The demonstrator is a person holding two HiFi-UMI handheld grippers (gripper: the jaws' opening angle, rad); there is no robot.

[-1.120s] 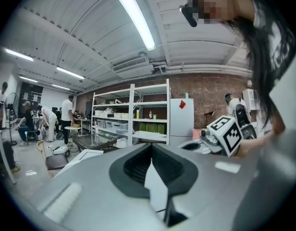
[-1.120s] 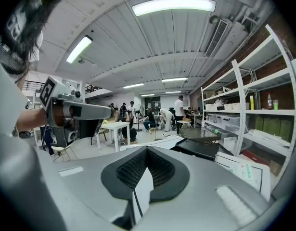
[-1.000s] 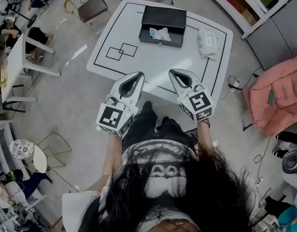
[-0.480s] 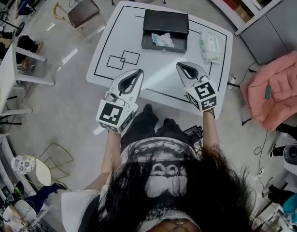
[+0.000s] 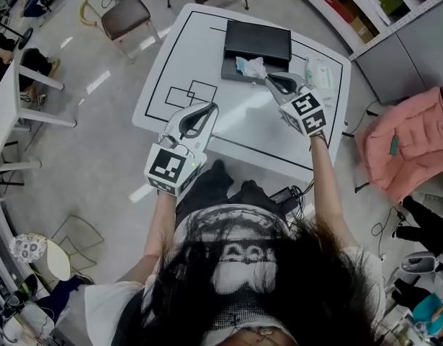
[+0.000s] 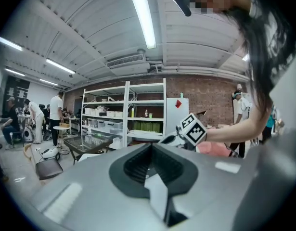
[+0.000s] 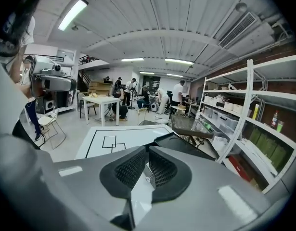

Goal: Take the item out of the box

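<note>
At the far left, a chair (image 5: 126, 16) is seen on the floor beside the table (image 5: 243, 121). Two overlapping squares (image 5: 192, 94) are drawn on the table's left part. The left gripper (image 5: 209, 109) is held over the table's near edge, well apart from the box. Its jaws are closed, with nothing held between them. Further right, the box (image 5: 229, 69) is set at the table's far side, with its lid (image 5: 257, 40) laid open behind it. The item (image 5: 251, 66), white and crumpled, is seen inside the box. The right gripper (image 5: 270, 79) is held at the box's near right corner, just beside the item. Its jaws have just been opening and are parted by a narrow gap. Nothing is gripped between them. A pack (image 5: 322, 74) is laid on the table just right of the box. At the far right, a pink jacket (image 5: 405, 146) is seen.
</note>
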